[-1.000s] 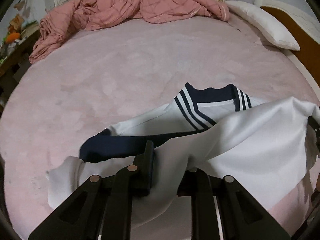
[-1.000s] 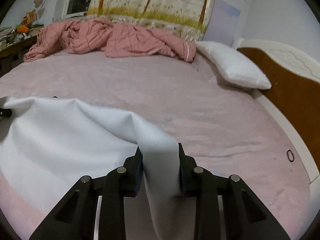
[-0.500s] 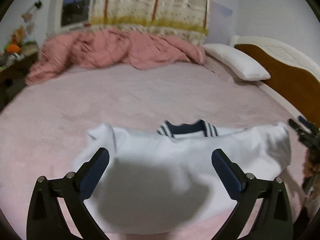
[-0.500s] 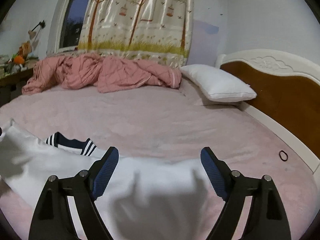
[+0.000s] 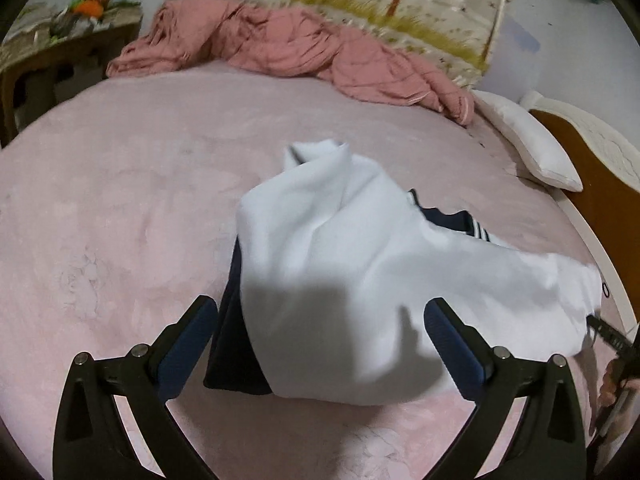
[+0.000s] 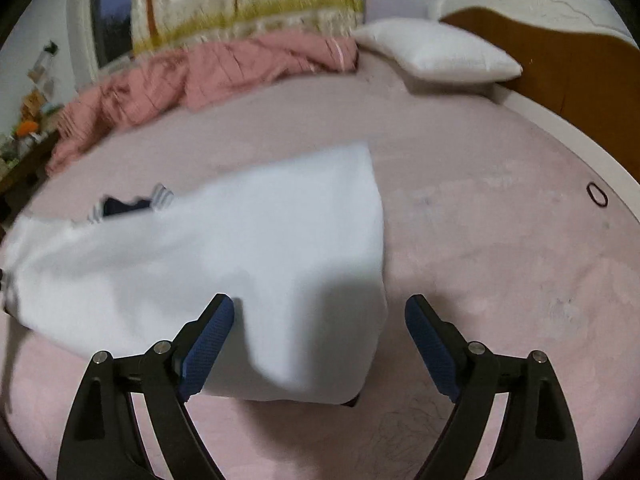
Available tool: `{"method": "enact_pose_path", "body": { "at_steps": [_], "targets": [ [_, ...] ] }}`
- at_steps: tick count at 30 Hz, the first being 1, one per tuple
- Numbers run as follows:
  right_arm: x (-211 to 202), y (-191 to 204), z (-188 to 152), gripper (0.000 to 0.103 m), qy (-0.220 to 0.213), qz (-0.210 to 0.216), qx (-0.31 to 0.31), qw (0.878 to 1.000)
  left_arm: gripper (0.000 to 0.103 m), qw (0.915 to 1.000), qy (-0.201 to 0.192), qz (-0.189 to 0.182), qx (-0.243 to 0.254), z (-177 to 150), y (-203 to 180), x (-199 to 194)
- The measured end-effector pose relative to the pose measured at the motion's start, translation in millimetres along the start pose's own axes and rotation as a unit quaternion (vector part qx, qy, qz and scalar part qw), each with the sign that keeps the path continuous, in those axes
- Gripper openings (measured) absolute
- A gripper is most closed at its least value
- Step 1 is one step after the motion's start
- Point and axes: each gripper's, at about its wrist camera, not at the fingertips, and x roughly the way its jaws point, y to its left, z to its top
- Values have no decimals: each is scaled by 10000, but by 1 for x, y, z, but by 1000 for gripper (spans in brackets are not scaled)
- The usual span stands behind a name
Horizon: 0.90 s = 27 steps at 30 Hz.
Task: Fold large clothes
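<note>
Your left claw [image 5: 320, 334] gapes wide and your right claw [image 6: 319, 334] is opening; the white shirt [image 5: 360, 280] lies free on the bed [image 5: 120, 200].

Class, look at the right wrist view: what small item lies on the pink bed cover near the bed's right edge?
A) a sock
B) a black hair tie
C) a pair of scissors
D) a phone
B: a thin black hair tie lies as a loop on the pink bed cover, apart from the white garment.

Left tool [image 5: 320, 332] gapes wide, empty; right tool [image 6: 320, 332] is opening, gripping nothing.
</note>
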Motion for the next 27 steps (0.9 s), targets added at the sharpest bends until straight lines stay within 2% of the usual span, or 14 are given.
{"method": "enact_pose_path", "body": {
  "at_steps": [2,3,4,5,6,7,8,11,14,18,19,22,25,27],
  "targets": [
    [8,-5,1,87,43,142,148,9998,97,10000,-22,-49,-57,1,5,7],
    [11,-9,3,79,75,275,260,9993,89,9998,11,-193,-98,1,8,13],
    [15,-11,4,72,107,396,331,9986,65,9995,102,-264,-126,1,10,19],
    [21,-15,7,57,147,611,474,9969,54,9994,189,-264,-129,1,11,26],
    [25,-17,10,34,124,725,584,9956,48,9994,136,-312,-83,0,11,28],
    [27,-18,14,21,-16,822,696,9942,33,9994,5,-344,-22,2,9,26],
    [25,-17,17,6,-184,758,738,9942,26,9992,-139,-372,-1,4,8,21],
    [7,-7,28,6,-852,701,799,9907,20,9967,-649,-490,-54,13,1,3],
    [1,-7,42,5,-1071,648,922,9878,20,9962,-856,-184,47,17,-9,1],
    [41,-3,43,5,-414,124,678,9968,24,9991,-404,97,-81,14,2,34],
    [50,0,38,5,-296,33,588,9978,29,9992,-371,151,-12,12,2,38],
    [48,11,35,8,-383,-243,337,9984,40,9977,-466,421,251,7,-7,30],
    [24,11,30,30,-594,-447,194,9970,56,9935,-736,774,396,-2,-12,12],
    [10,11,25,56,-800,-646,153,9946,61,9907,-886,879,536,-7,-16,1]
  ]
}}
